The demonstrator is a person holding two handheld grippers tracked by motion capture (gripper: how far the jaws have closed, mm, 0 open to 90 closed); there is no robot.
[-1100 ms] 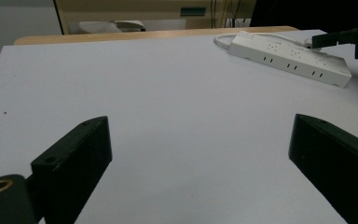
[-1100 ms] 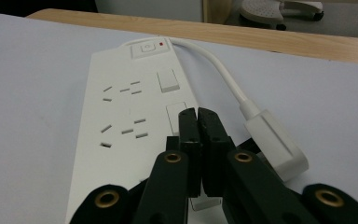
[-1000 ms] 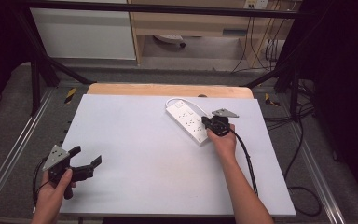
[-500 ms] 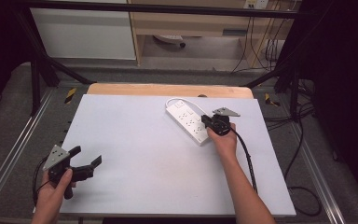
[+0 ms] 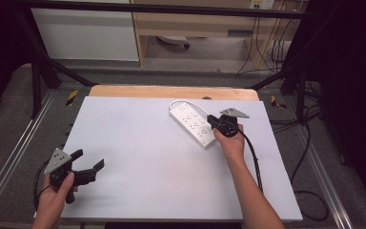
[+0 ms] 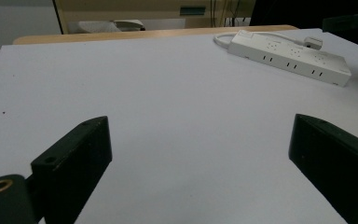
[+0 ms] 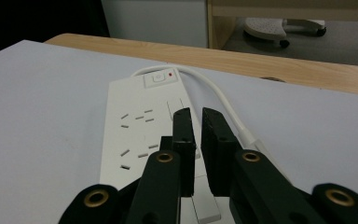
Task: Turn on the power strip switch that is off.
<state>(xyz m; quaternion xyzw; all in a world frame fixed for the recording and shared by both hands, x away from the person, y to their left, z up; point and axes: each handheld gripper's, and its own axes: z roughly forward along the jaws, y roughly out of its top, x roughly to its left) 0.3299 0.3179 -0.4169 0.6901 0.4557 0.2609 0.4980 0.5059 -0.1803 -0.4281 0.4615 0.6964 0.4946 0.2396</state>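
Right gripper [image 7: 196, 126]: fingers pressed nearly together, nothing visibly pinched, poised over the long white plastic power strip [image 5: 194, 124] at the desk's far right. Likely step: addressing a socket or plug there; the next move calls for fine alignment. Left gripper [image 5: 86, 166]: fingers spread, idle. White matte desk [image 5: 138, 143]; grey floor beyond.
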